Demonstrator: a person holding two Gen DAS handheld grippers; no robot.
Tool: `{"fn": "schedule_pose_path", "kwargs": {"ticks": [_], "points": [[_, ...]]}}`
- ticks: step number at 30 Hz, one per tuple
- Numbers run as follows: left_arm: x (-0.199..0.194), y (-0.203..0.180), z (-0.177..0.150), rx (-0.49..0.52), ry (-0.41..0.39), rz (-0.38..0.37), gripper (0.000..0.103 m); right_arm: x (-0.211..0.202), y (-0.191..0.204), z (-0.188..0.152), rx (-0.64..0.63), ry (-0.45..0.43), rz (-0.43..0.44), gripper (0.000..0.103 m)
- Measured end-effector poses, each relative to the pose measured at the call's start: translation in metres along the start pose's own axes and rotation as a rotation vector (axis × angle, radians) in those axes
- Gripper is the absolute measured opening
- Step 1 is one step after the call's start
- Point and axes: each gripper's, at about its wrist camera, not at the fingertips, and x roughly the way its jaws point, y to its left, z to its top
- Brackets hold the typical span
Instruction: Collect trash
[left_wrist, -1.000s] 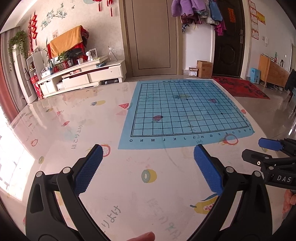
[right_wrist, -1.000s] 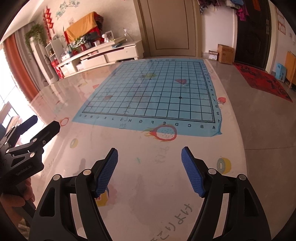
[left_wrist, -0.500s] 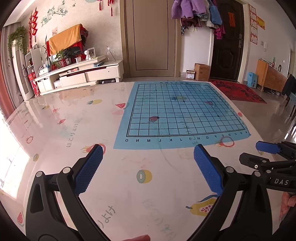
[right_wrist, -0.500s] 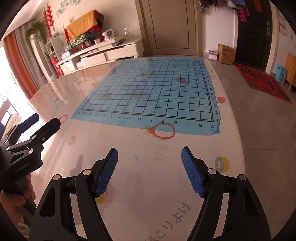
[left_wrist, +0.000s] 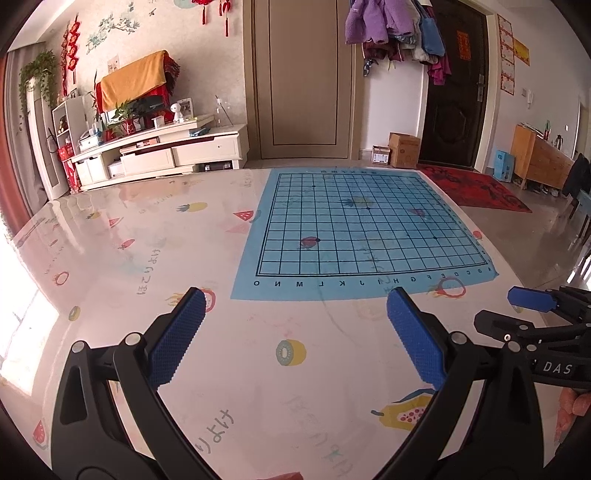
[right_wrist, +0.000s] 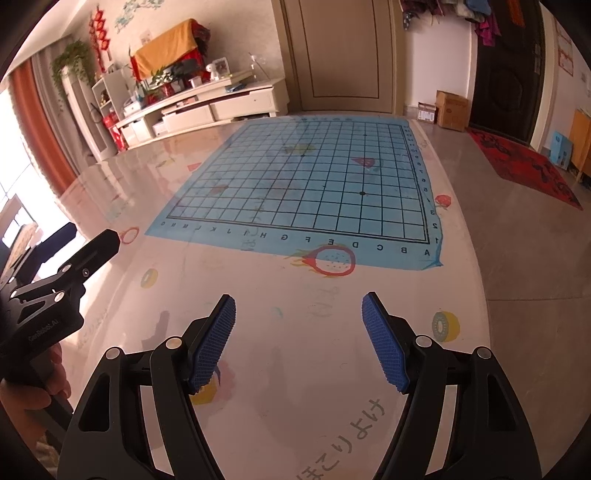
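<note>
Left wrist view: the left gripper (left_wrist: 295, 325) hung spread and empty over the printed play mat (left_wrist: 155, 295), near the blue grid sheet (left_wrist: 362, 236); no trash showed. Right wrist view: the right gripper (right_wrist: 299, 339) was likewise spread, empty, apparently poised to search.

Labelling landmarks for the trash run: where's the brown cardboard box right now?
The brown cardboard box sits on the floor at the far wall in both wrist views, between the tall beige door and the dark front door, a smaller white carton beside it.

The left claw (left_wrist: 295, 310) gapes (nothing between) above the play mat (left_wrist: 110, 258).
</note>
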Motion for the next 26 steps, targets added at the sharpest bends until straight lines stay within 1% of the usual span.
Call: {"fn": "schedule_pose_path", "kwargs": {"ticks": [2, 5, 7, 14, 21, 26], "points": [[-0.0013, -0.0009, -0.0005, 0.005, -0.01, -0.003, 0.096, -0.0006, 0.0008, -0.0004, 0.001, 0.001, 0.001, 0.071], [-0.0055, -0.003, -0.0013, 0.015, -0.04, 0.015, 0.095, -0.0017, 0.0016, -0.0013, -0.001, 0.0, -0.002, 0.071], [-0.0043, -0.0031, -0.0009, 0.01, -0.028, -0.012, 0.095, -0.0022, 0.0006, -0.0016, 0.004, 0.001, -0.005, 0.071], [-0.0021, -0.0021, -0.0042, 0.005, -0.021, -0.015, 0.094, -0.0049, 0.0021, -0.0042, 0.005, 0.004, -0.01, 0.071], [-0.0023, -0.0022, -0.0028, 0.014, -0.013, 0.004, 0.096, -0.0089, 0.0028, -0.0044, 0.002, 0.001, -0.009, 0.072], [-0.0041, 0.0, -0.0013, -0.003, -0.016, -0.003, 0.096, -0.0101, 0.0046, -0.0055, 0.004, -0.003, -0.007, 0.072]]}}
